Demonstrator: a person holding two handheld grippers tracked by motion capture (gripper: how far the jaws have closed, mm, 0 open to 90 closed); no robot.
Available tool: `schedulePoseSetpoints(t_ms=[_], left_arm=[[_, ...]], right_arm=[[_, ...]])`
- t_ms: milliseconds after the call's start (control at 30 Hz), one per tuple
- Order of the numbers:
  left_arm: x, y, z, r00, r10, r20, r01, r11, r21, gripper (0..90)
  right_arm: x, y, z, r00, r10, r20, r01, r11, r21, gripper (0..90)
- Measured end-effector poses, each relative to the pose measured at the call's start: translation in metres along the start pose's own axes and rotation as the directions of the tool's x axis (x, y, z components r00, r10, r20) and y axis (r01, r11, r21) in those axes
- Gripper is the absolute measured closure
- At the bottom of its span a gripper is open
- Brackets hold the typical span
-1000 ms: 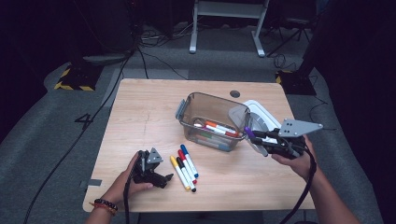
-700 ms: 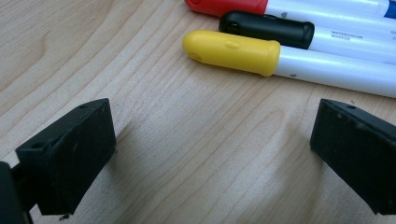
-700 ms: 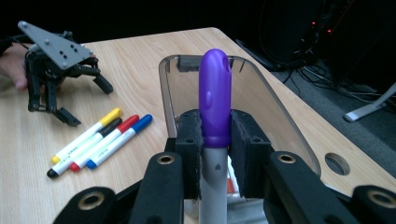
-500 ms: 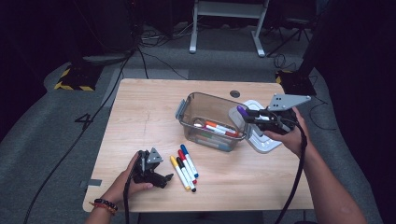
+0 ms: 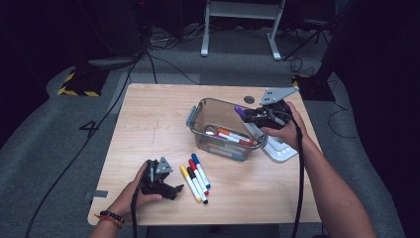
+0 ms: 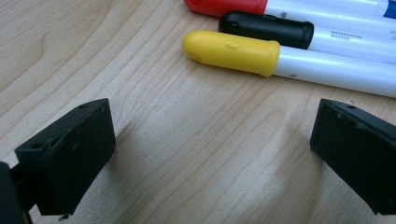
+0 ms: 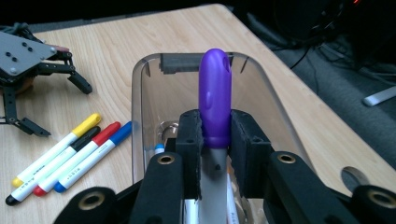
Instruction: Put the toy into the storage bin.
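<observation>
Purple marker (image 7: 215, 100) is clamped in the right gripper (image 5: 255, 115), hovering right over the clear bin (image 5: 198, 126). I'd tip it down low before letting go. Left gripper (image 5: 171, 188) rests jaws apart, well off the bin beside the yellow marker (image 6: 233, 51).

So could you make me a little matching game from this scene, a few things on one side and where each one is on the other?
Things:
1. purple marker
2. yellow marker
3. orange marker
4. left gripper

Places:
A. lying inside the clear box
B. clamped in the right gripper, above the box
C. resting open on the table, near the loose markers
D. lying on the table beside the black marker

Pairs: 1-B, 2-D, 3-A, 4-C
</observation>
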State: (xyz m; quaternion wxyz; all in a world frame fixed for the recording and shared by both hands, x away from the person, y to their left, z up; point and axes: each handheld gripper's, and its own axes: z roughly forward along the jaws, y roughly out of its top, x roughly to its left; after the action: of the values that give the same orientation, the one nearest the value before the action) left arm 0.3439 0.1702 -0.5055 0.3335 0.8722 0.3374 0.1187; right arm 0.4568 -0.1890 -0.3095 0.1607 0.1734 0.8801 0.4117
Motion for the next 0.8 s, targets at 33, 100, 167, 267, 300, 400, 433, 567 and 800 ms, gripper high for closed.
schedulePoseSetpoints(t_ms=[33, 100, 167, 267, 300, 400, 433, 567, 800], left_arm=[[0.000, 0.000, 0.000, 1.0000, 0.000, 0.000, 0.000, 1.0000, 0.000, 0.3], [0.000, 0.000, 0.000, 1.0000, 0.000, 0.000, 0.000, 1.0000, 0.000, 0.3], [0.000, 0.000, 0.000, 1.0000, 0.000, -0.001, 0.000, 1.0000, 0.001, 0.3], [0.000, 0.000, 0.000, 1.0000, 0.000, 0.000, 0.000, 1.0000, 0.000, 0.3], [0.000, 0.000, 0.000, 1.0000, 0.000, 0.000, 0.000, 1.0000, 0.000, 0.3], [0.000, 0.000, 0.000, 1.0000, 0.001, 0.000, -0.001, 1.0000, 0.000, 0.3], [0.000, 0.000, 0.000, 1.0000, 0.000, 0.000, 0.000, 1.0000, 0.000, 0.3], [0.000, 0.000, 0.000, 1.0000, 0.000, 0.000, 0.000, 1.0000, 0.000, 0.3], [0.000, 0.000, 0.000, 1.0000, 0.000, 0.000, 0.000, 1.0000, 0.000, 0.3]], right_arm=[[-0.001, 0.001, 0.005, 1.0000, -0.003, -0.002, 0.003, 1.000, 0.011, 74.7], [-0.002, 0.004, 0.015, 0.9999, 0.001, -0.015, 0.000, 1.000, 0.030, 74.7], [-0.003, 0.005, 0.024, 0.9996, 0.002, -0.028, -0.001, 0.999, 0.052, 74.7], [-0.005, 0.006, 0.037, 0.9989, 0.008, -0.046, -0.004, 0.997, 0.079, 74.7], [-0.006, 0.007, 0.041, 0.9988, 0.008, -0.049, -0.003, 0.996, 0.093, 74.7], [-0.006, 0.006, 0.055, 0.9976, 0.010, -0.069, -0.001, 0.991, 0.132, 74.7], [-0.007, 0.005, 0.059, 0.9970, 0.007, -0.077, 0.005, 0.989, 0.148, 74.7], [-0.006, 0.003, 0.073, 0.9954, 0.002, -0.096, 0.018, 0.979, 0.203, 74.7], [0.000, -0.004, 0.101, 0.9861, 0.011, -0.166, 0.044, 0.944, 0.326, 74.7]])
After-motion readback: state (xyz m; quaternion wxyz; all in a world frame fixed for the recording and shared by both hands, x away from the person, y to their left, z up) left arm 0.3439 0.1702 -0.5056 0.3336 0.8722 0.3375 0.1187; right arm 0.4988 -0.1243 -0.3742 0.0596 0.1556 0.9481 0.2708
